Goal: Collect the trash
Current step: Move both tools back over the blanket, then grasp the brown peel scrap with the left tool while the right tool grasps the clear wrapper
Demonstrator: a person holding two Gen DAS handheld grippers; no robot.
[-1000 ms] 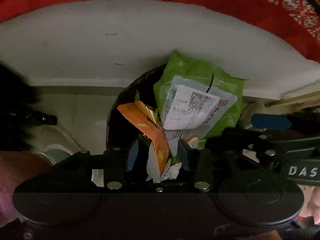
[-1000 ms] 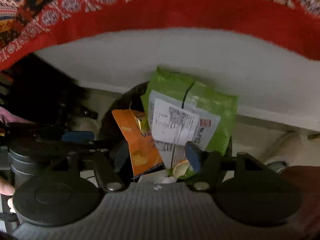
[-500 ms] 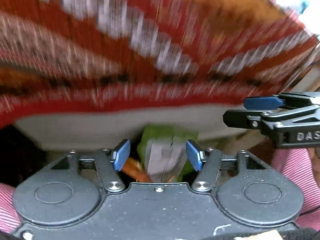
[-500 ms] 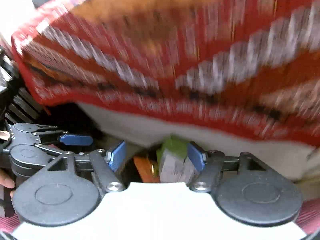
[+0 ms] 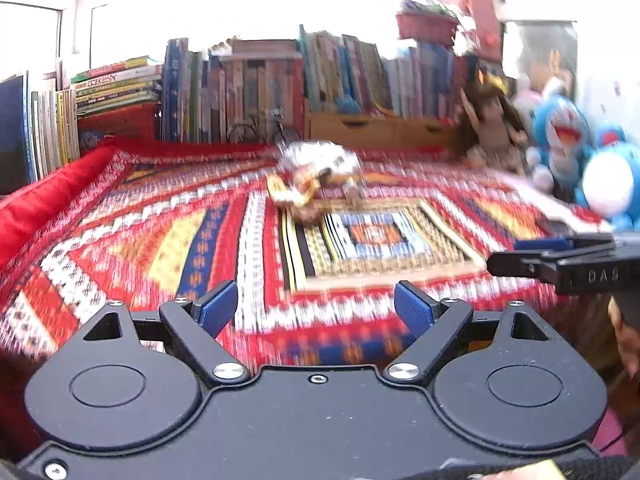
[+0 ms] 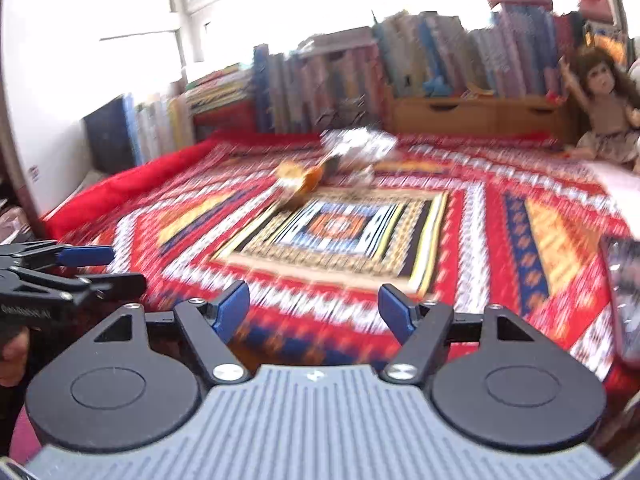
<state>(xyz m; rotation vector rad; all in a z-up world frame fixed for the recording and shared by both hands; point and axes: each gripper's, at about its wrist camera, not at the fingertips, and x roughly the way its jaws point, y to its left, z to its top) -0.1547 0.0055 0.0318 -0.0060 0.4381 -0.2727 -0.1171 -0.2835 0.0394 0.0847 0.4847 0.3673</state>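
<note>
- two claws face the bed, side by side, both tilted a little downward over the near edge of the patterned quilt (image 5: 224, 240).
- left claw (image 5: 316, 306): blue pads spread wide and opening further, nothing between them but blurred quilt.
- right claw (image 6: 314, 308): pads also spread and widening slightly, equally empty.
- the trash pile (image 5: 316, 176) lies well ahead, far across the quilt: a crinkled silver-white wrapper on top, orange-yellow wrappers spilling toward the near left. in the right wrist view the same trash pile (image 6: 340, 160) sits just as far off.
- direction: from the left claw it lies almost dead ahead, well beyond the pads; from the right claw, ahead and barely off centre.
- long axis: the heap seems to stretch diagonally, from the orange wrapper at near left to the silver one at far right, though motion blur makes this rough.
- neither hand looks clearly nearer; my call is either could lead the forward reach.
- books (image 5: 256, 92) line the far side, a doll (image 6: 604, 108) sits at right, clear of the path.
</note>
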